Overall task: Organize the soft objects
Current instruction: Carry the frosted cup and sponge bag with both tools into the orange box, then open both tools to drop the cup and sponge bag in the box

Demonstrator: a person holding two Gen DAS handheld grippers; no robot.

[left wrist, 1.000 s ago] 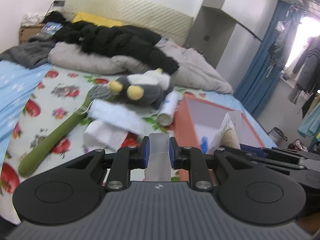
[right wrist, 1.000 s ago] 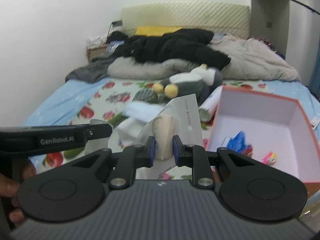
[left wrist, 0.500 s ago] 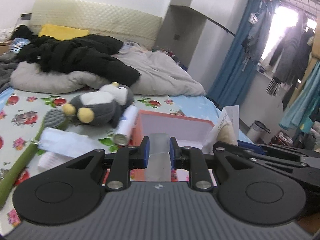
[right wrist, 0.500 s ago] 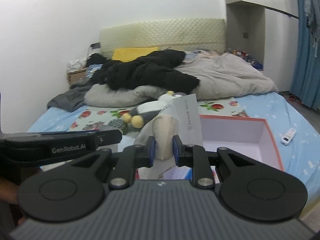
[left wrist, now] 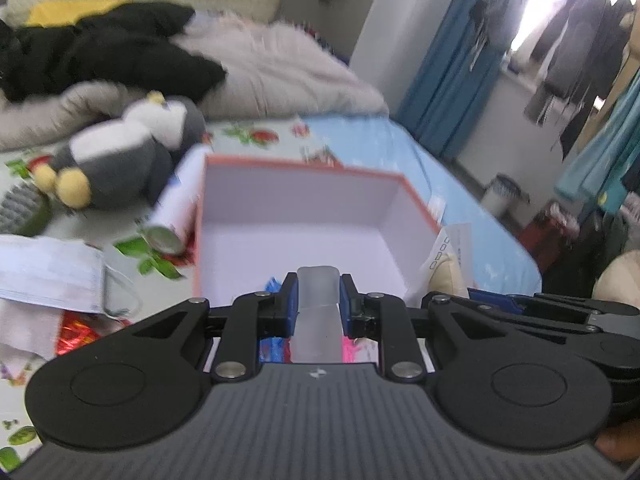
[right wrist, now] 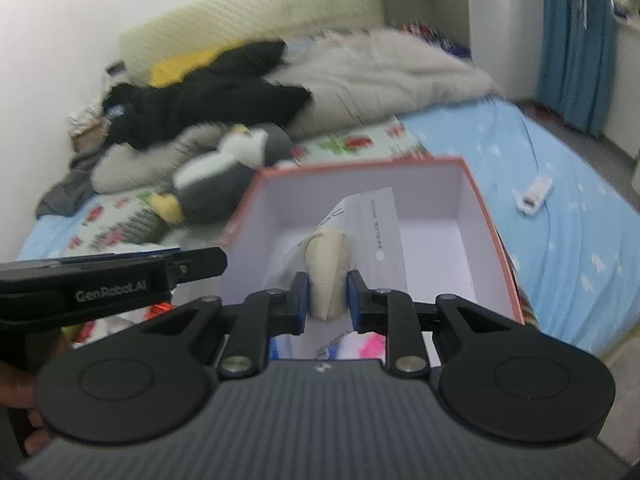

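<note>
Left gripper (left wrist: 319,304) pinches a translucent soft block (left wrist: 317,312); right gripper (right wrist: 327,298) pinches a bagged beige plush (right wrist: 327,272). Both hang above the near end of the orange-rimmed box (right wrist: 492,236), presumably for dropping in.

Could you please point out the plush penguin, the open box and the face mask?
plush penguin (left wrist: 116,168): left wrist view, on its grey belly.
open box (left wrist: 304,172): left wrist view, on its far rim.
face mask (left wrist: 44,272): left wrist view, on its pleats.

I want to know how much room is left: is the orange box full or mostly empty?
Mostly empty. The orange box shows bare white walls and floor, with only a few small colourful items at its near end.
</note>
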